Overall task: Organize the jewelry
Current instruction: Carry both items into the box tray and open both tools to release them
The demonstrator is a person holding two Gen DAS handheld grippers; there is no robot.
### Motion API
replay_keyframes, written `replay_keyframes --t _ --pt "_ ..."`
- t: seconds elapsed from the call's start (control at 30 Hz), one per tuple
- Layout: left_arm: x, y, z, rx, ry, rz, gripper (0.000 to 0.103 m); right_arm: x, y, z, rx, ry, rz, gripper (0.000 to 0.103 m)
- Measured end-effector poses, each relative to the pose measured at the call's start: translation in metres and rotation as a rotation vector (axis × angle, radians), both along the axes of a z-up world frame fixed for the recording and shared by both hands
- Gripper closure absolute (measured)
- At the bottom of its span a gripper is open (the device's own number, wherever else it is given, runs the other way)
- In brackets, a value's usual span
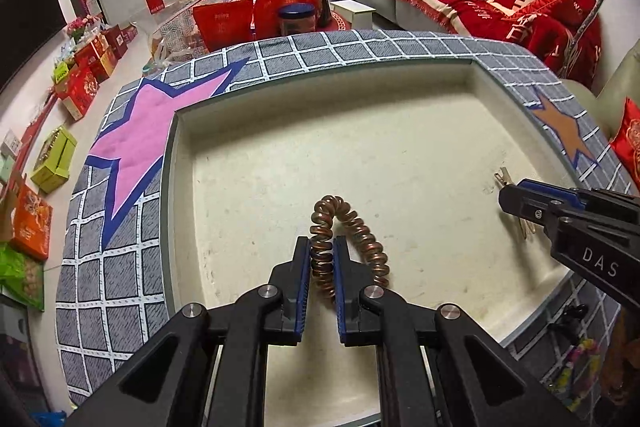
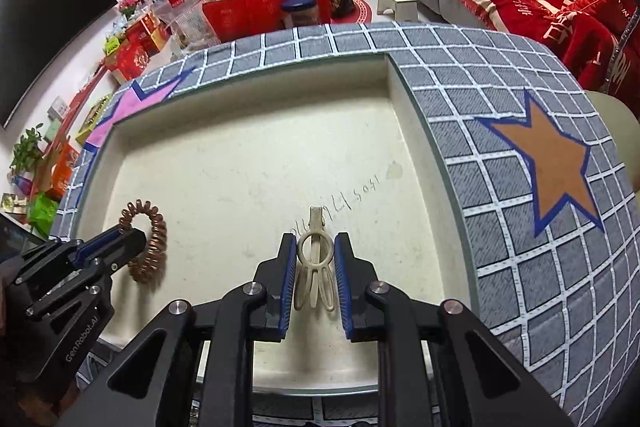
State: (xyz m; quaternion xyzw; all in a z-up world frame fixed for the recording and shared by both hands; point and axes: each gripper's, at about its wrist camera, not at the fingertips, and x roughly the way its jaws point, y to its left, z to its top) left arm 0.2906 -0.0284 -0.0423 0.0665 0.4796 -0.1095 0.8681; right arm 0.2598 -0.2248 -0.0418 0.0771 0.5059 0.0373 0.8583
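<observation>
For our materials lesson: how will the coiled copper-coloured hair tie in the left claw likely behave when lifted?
The hair tie probably flexes and droops: its free loop bends over beyond the left claw. Likely light and springy, given its open coils.

Tray (image 2: 256, 163) floor bare ahead of both hand-held grippers; raised rim (image 2: 404, 115) walls far and right sides.

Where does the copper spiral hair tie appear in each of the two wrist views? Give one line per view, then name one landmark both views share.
Left wrist view: the hair tie sits at lower centre, clamped between the left gripper pads, over the cream tray.
Right wrist view: the hair tie is at lower left, held by the left gripper entering from the left edge.
Shared landmark: the orange star on the grey checked cloth.
</observation>
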Motion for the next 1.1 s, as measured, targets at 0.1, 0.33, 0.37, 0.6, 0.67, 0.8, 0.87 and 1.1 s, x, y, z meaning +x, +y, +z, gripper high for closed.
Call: replay_keyframes --t 0.1,0.33,0.37,0.6,0.67,0.8,0.87,1.1 --pt "-0.003 -0.002 -0.002 0.026 -0.007 -0.001 0.075 -0.002 -0.002 0.0 0.006 -0.005 -0.002 0.081" --pt "-0.006 -0.003 0.0 0.02 -0.007 -0.004 0.075 -0.01 -0.01 0.015 0.069 -0.042 -0.034 0.053" --pt "-0.006 -0.003 0.001 0.019 -0.009 -0.005 0.075 -0.015 -0.013 0.022 0.091 -0.057 -0.042 0.053" --pt "-0.01 -0.007 0.001 0.046 -0.039 -0.004 0.075 -0.051 -0.029 0.052 0.169 -0.133 -0.091 0.044" --pt "-0.01 -0.006 0.003 0.039 -0.041 0.0 0.075 -0.062 -0.032 0.057 0.173 -0.143 -0.098 0.044" --pt "-0.013 -0.008 0.01 0.043 -0.081 0.0 0.075 -0.086 -0.044 0.064 0.214 -0.157 -0.121 0.044" --pt "-0.014 -0.009 0.015 0.04 -0.096 0.0 0.075 -0.098 -0.048 0.064 0.227 -0.159 -0.131 0.044" --pt "-0.022 -0.008 0.03 0.017 -0.15 0.035 0.0 -0.133 -0.054 0.066 0.246 -0.161 -0.154 0.042"
